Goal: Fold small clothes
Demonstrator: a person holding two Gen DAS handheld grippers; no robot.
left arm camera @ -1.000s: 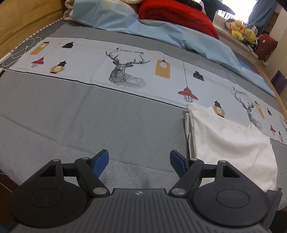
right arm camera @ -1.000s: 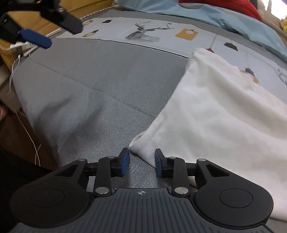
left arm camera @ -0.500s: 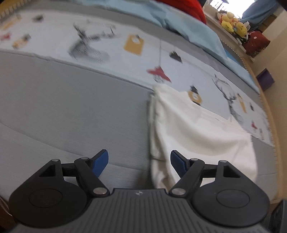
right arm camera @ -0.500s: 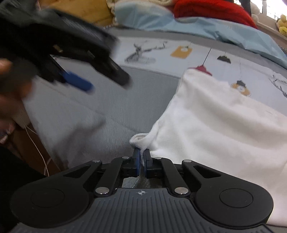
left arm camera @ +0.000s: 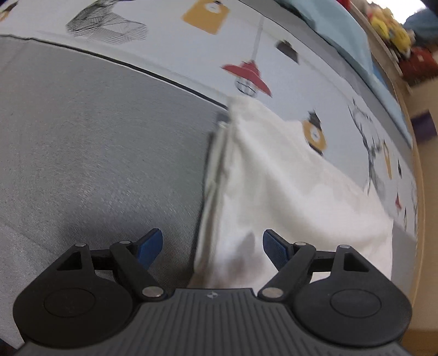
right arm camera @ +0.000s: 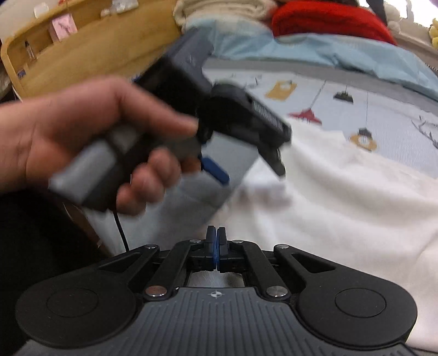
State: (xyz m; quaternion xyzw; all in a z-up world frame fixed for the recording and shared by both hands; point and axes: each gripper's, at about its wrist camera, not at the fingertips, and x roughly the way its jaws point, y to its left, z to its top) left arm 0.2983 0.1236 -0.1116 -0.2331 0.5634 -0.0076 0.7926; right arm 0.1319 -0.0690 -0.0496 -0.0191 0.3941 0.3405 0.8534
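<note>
White cloth (left arm camera: 287,191), a small soft garment with a fleecy look, is lying spread on the bed (left arm camera: 95,150), partly over the grey fabric and partly over the pale printed band with lamps and deer; it is creased and blurred in both views, and what kind of garment it is cannot be told. In the left wrist view its left side is running up from the camera as a doubled, folded edge, and its far corner is reaching just under a red lamp print (left arm camera: 247,75). Pointing steeply down, the left gripper (left arm camera: 212,245) is hovering over that near left edge, its jaws wide apart and opening further, one blue pad over the grey fabric and the other over the cloth, neither pressing on it. In the right wrist view a left hand (right arm camera: 90,142) is wrapping round the handle of the left gripper (right arm camera: 246,164), which is hanging above the cloth (right arm camera: 342,205) and is smeared by blur. Below it, the right gripper (right arm camera: 216,243) is pinching the near corner of the cloth, its jaws together with only a thin layer of white showing behind the pads. Behind the bed a light-blue quilt (right arm camera: 328,52) and a red blanket (right arm camera: 328,19) are lying piled.
</note>
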